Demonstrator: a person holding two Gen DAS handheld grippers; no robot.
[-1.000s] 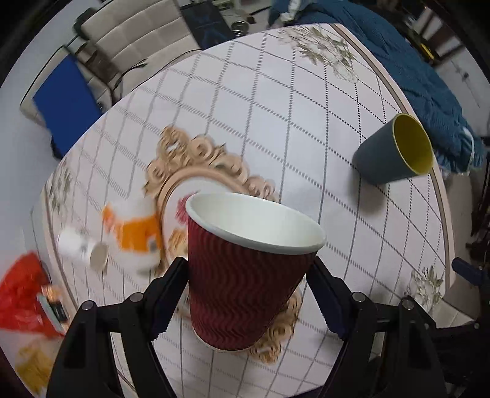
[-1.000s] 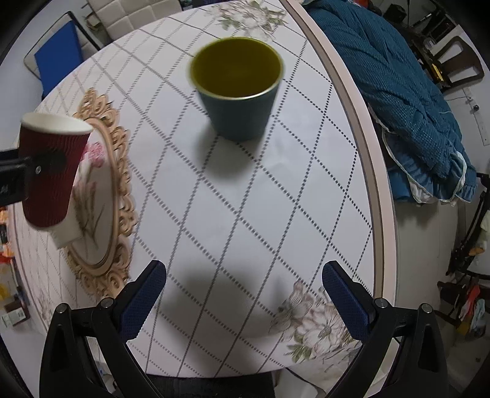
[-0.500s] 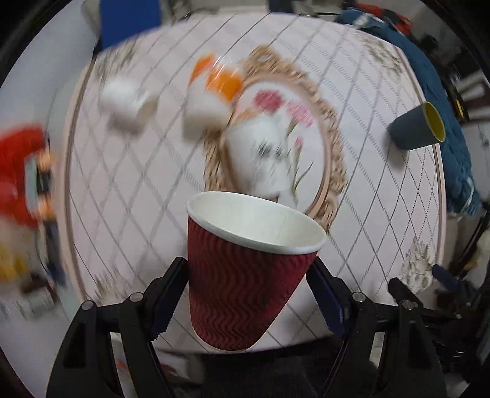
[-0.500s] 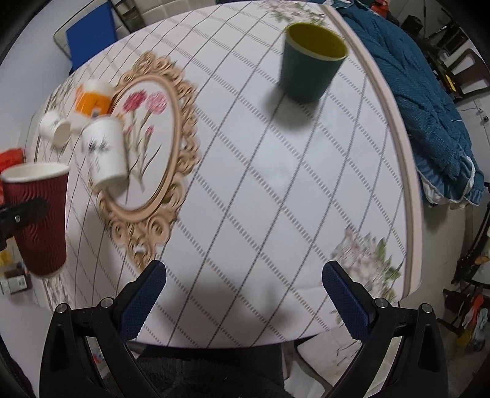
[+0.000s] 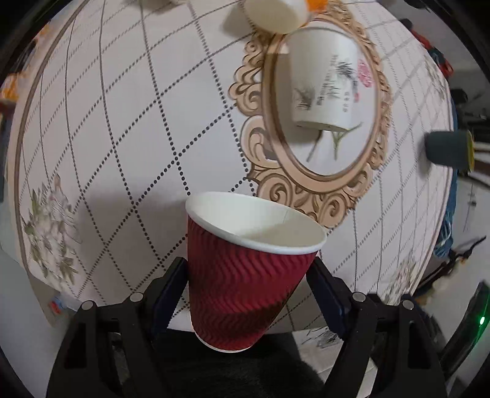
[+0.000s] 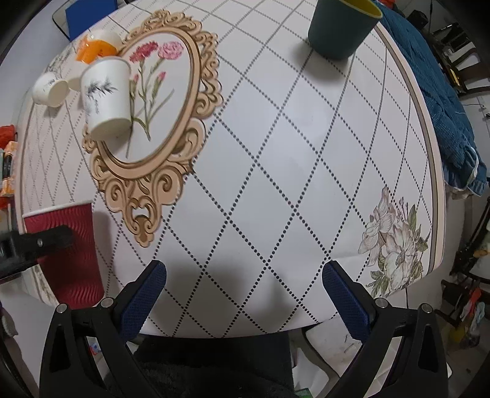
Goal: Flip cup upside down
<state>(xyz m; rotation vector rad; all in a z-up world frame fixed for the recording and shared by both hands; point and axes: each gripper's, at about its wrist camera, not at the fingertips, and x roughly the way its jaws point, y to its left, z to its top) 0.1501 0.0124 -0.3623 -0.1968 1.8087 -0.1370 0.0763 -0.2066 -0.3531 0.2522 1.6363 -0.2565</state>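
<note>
My left gripper (image 5: 248, 275) is shut on a dark red ribbed paper cup (image 5: 242, 284) with a white inside, and holds it above the near edge of the round table (image 5: 122, 153). The cup's mouth points away from me and is tilted. In the right wrist view the same red cup (image 6: 65, 260) hangs at the far left with a black finger (image 6: 46, 240) across it. My right gripper (image 6: 243, 294) is open and empty over the table's near edge.
A white paper cup with a plant print (image 6: 105, 98) lies tipped on the ornate oval print. A small white cup (image 6: 50, 90) and an orange and white cup (image 6: 96, 47) lie behind it. A teal cup with a yellow inside (image 6: 341, 26) stands at the far right.
My left gripper has swung around and drawn back toward the table's near edge with the red cup. My right gripper has pulled back too; the teal cup now sits farther away.
</note>
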